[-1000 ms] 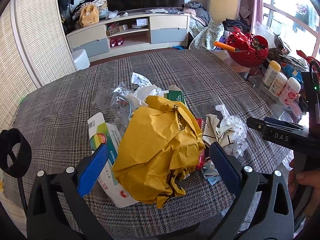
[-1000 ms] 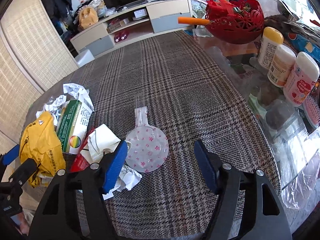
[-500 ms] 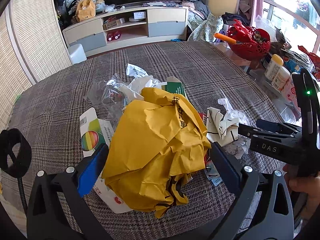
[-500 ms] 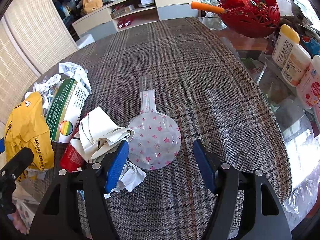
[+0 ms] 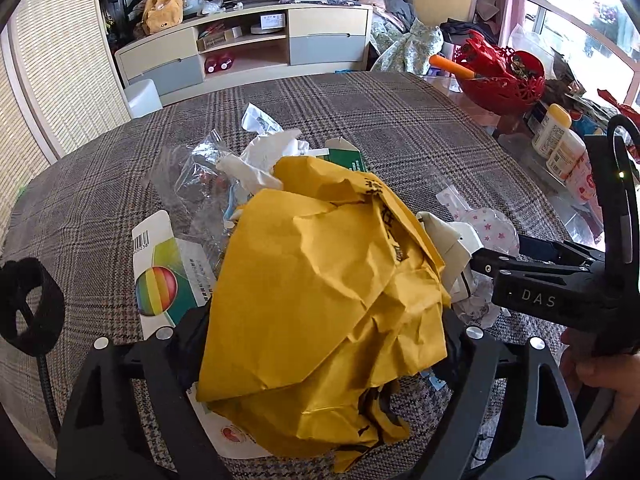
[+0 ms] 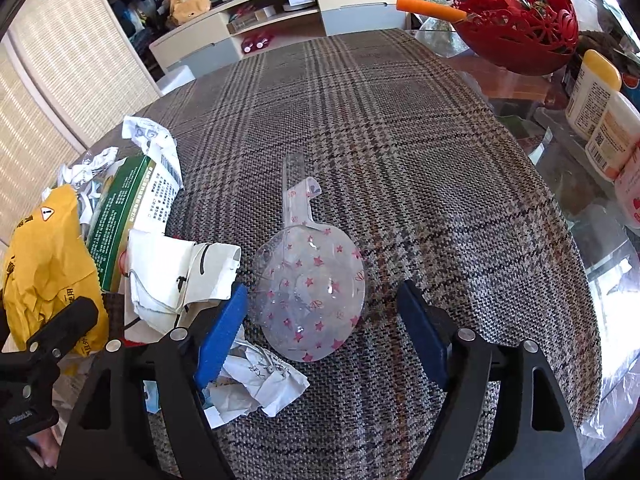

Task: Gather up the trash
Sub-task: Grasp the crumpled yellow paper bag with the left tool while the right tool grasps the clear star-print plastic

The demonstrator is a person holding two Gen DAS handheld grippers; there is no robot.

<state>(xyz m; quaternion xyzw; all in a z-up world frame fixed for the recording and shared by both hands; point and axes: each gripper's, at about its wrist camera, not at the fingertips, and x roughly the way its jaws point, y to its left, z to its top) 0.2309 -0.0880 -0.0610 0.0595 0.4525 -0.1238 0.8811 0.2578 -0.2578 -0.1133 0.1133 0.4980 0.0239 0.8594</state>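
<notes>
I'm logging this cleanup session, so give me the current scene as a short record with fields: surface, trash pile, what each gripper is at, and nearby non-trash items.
surface: round table under a plaid cloth
trash pile: crumpled yellow paper bag, green and white carton, clear plastic wrap, white paper scraps
left gripper: fingers straddling the yellow paper bag, just been closing in
right gripper: fingers either side of the clear star-printed plastic shell, not pressing it, just been opening
nearby: red basket, white bottles
</notes>
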